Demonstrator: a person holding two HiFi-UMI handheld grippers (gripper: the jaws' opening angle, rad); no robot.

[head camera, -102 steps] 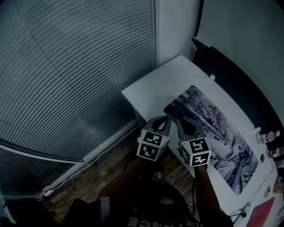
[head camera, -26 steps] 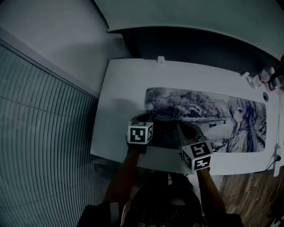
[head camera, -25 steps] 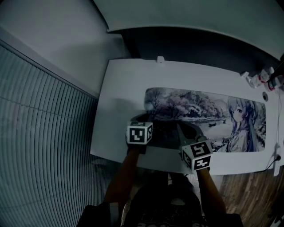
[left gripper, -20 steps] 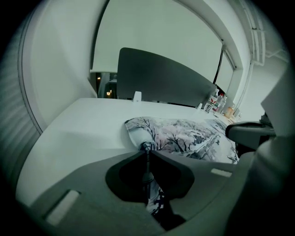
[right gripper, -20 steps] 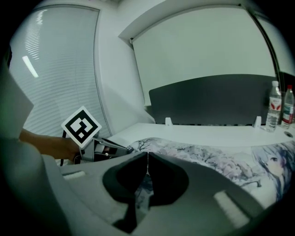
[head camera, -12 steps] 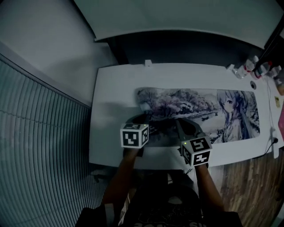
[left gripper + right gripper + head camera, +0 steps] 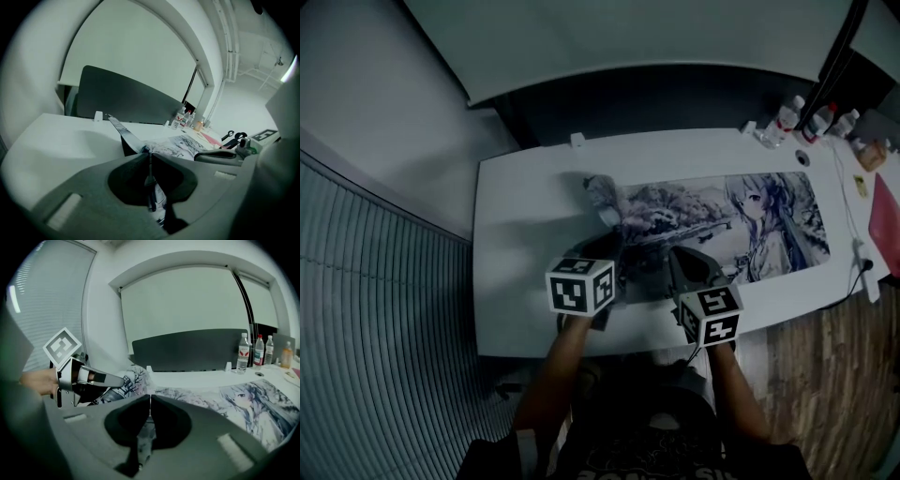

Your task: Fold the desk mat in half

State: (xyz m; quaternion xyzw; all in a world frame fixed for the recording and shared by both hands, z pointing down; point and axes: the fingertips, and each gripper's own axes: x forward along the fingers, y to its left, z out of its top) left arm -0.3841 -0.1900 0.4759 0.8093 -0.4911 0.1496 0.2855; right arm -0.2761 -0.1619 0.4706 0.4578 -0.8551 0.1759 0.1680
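Left gripper (image 7: pixel 150 157): clamped on lifted left end of long illustrated fabric desk mat (image 7: pixel 750 220)
Right gripper (image 7: pixel 150 401): pinched mat's near edge
Long axis: ran rightward from both jaws

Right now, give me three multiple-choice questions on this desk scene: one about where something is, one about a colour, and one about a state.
1. Where do the bottles stand?
A. at the desk's far right corner
B. at its near left corner
C. on the floor

2. What colour is the desk top?
A. black
B. white
C. red

3. How does the left end of the desk mat lie?
A. flat on the desk
B. lifted and pinched by both tools
C. rolled into a tube

Answers:
1 A: they cluster past the mat's far right end.
2 B: the bare surface round the mat is white.
3 B: the left tool and the right tool are each shut on the raised edge.
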